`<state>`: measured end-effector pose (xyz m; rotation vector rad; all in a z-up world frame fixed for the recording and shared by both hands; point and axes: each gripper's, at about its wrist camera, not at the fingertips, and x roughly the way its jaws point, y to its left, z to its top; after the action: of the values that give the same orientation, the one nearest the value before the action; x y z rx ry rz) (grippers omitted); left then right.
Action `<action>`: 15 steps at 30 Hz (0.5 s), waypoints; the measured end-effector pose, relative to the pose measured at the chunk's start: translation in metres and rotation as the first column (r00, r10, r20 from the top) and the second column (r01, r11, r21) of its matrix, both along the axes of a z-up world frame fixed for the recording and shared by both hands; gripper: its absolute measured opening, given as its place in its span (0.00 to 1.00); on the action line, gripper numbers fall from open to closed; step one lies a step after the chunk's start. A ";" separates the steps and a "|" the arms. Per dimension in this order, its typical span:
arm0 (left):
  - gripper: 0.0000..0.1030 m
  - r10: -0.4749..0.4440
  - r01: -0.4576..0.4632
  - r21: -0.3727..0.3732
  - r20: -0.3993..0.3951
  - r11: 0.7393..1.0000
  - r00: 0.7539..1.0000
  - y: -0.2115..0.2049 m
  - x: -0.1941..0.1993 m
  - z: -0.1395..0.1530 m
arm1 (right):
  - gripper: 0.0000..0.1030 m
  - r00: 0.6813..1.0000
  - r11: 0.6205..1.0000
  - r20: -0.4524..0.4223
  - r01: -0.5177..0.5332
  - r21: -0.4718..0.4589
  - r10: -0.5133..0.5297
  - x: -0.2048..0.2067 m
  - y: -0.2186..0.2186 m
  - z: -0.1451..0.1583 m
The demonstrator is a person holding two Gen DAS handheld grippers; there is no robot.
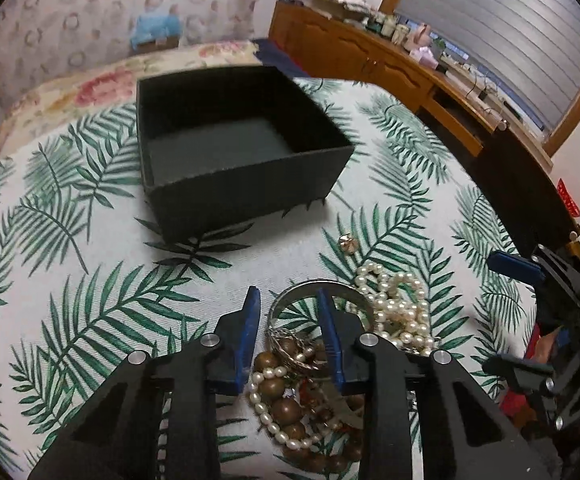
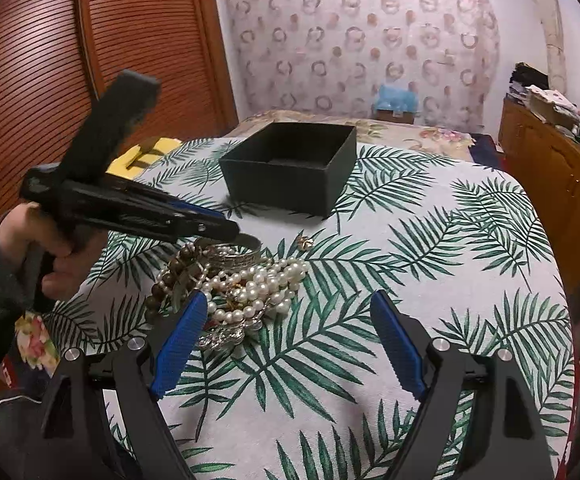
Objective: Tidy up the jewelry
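Sitting empty, black box, jewelry pile beside

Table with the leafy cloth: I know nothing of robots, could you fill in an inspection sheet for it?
Surface: leaf-print tablecloth, flat.
Job's things: open black box, empty; pearls, wooden beads and silver bangle heaped together; small gold piece apart.
Clutter: yellow object at the far-left edge.
Grippers: left hand-held gripper astride the bangle's rim, not clamped; right hand-held gripper wide open, empty.
Cables: thin white cord off the table.
Surroundings: floral bed, wooden cabinet, slatted door.
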<state>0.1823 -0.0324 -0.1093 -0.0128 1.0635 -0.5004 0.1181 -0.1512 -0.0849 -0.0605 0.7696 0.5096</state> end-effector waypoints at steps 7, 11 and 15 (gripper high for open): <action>0.09 -0.008 0.008 -0.005 -0.044 1.000 0.999 0.000 0.008 -0.011 | 0.73 0.999 1.000 -0.022 -0.027 -0.002 0.027 0.006 0.004 -0.004; 0.07 -0.001 0.001 -0.001 -0.007 1.000 1.000 0.000 0.004 -0.008 | 0.58 0.999 0.999 -0.040 -0.035 -0.003 0.035 0.013 0.005 -0.008; 0.05 0.037 -0.038 0.020 0.058 0.999 0.998 0.006 -0.003 0.001 | 0.54 0.998 0.999 -0.049 -0.042 0.002 0.042 0.017 0.005 -0.010</action>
<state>0.1788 -0.0264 -0.1086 0.0001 1.0102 -0.4530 0.1351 -0.1459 -0.0948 -0.0630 0.8176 0.5530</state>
